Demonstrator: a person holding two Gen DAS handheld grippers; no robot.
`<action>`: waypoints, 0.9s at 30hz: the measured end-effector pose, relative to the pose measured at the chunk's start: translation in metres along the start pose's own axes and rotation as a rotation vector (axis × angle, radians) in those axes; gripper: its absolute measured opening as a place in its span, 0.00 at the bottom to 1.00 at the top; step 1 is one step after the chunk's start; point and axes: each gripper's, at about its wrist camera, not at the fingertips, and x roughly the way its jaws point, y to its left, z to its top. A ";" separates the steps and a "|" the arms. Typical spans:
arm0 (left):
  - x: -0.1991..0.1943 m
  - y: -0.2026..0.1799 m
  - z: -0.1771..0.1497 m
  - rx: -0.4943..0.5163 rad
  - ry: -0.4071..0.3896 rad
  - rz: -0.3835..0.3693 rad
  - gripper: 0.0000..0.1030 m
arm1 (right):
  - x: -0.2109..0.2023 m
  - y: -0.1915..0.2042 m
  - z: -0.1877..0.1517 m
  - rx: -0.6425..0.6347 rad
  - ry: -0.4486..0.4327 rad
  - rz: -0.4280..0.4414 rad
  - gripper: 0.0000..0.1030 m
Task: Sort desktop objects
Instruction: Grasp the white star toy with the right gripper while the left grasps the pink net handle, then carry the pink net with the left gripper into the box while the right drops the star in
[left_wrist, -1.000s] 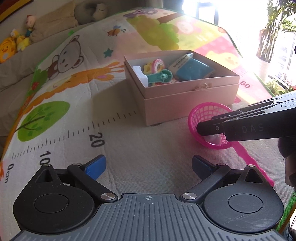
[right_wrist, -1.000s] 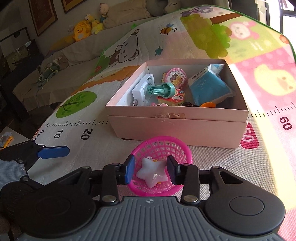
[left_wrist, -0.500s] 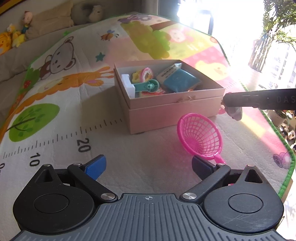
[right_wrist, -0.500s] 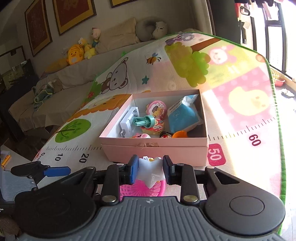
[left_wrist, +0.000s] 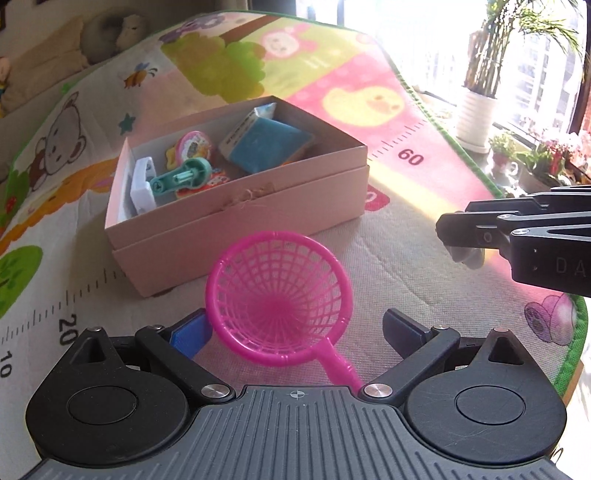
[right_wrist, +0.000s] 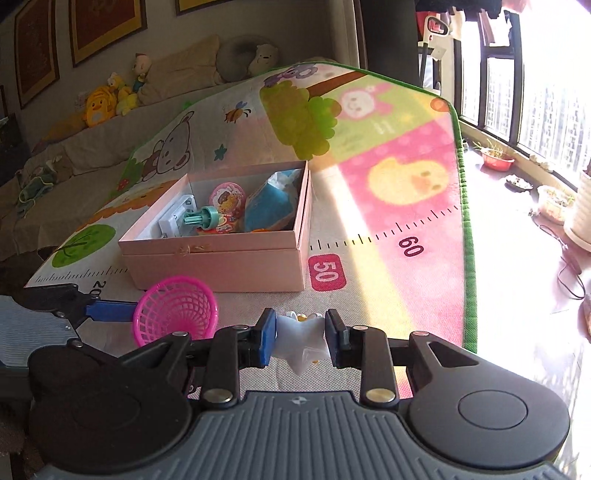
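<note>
White star toy sits clamped between right gripper jaws; left gripper jaws apart.

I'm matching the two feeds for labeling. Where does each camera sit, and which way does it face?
Left wrist: on the left gripper, looking along its open fingers at the pink net scoop and pink box; the right gripper enters from the right.
Right wrist: on the right gripper, facing the box from its right end; its fingers clamp a white star toy; a left finger shows at left.
Shared: box, scoop, play mat.
</note>
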 end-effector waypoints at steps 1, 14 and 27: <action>0.000 0.002 -0.002 -0.004 0.003 0.003 0.94 | 0.000 0.000 -0.002 0.000 0.003 0.006 0.27; -0.037 0.050 -0.034 0.007 -0.020 0.012 0.15 | 0.005 0.027 -0.015 -0.056 0.057 0.093 0.27; -0.027 0.047 -0.018 -0.043 -0.061 -0.036 0.79 | 0.010 0.040 -0.030 -0.078 0.104 0.115 0.27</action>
